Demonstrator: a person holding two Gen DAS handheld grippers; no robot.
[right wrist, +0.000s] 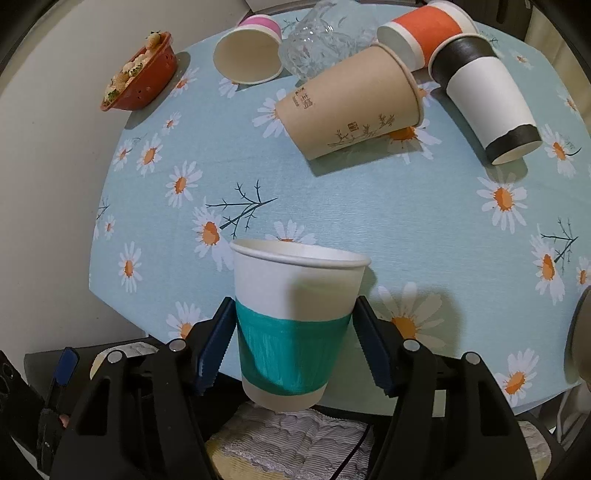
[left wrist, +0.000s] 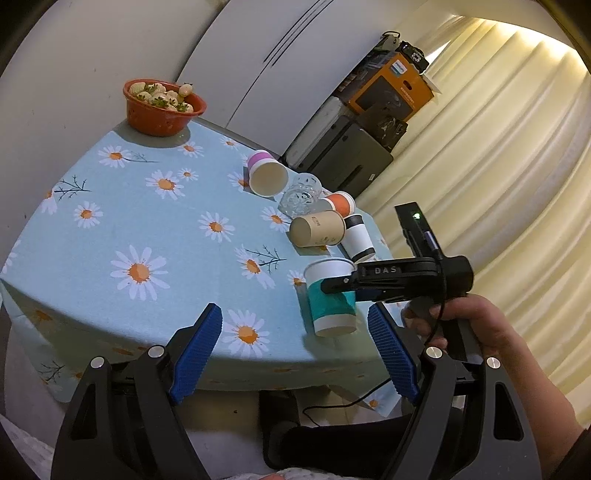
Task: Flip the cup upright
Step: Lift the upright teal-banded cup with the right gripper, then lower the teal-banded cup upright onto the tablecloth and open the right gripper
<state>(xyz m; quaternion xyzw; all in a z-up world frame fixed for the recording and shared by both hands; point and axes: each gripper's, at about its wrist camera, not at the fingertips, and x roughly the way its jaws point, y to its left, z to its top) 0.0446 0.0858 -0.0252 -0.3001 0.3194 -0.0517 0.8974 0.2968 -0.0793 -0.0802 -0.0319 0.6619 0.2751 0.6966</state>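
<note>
My right gripper (right wrist: 293, 339) is shut on a white paper cup with a teal band (right wrist: 295, 325), held upright, mouth up, over the near table edge. In the left wrist view the same cup (left wrist: 330, 299) is clamped by the right gripper (left wrist: 338, 286) coming from the right. My left gripper (left wrist: 295, 354) is open and empty, below the table's front edge, left of the cup. Other cups lie on their sides: pink (right wrist: 251, 51), tan (right wrist: 351, 107), orange (right wrist: 424, 33), black-and-white (right wrist: 484, 99).
A clear cut-glass tumbler (right wrist: 317, 44) lies among the cups. A red bowl of food (left wrist: 162, 107) stands at the far left corner. The table has a daisy-print cloth (left wrist: 147, 221). Boxes (left wrist: 391, 88) and a curtain (left wrist: 498, 166) stand behind.
</note>
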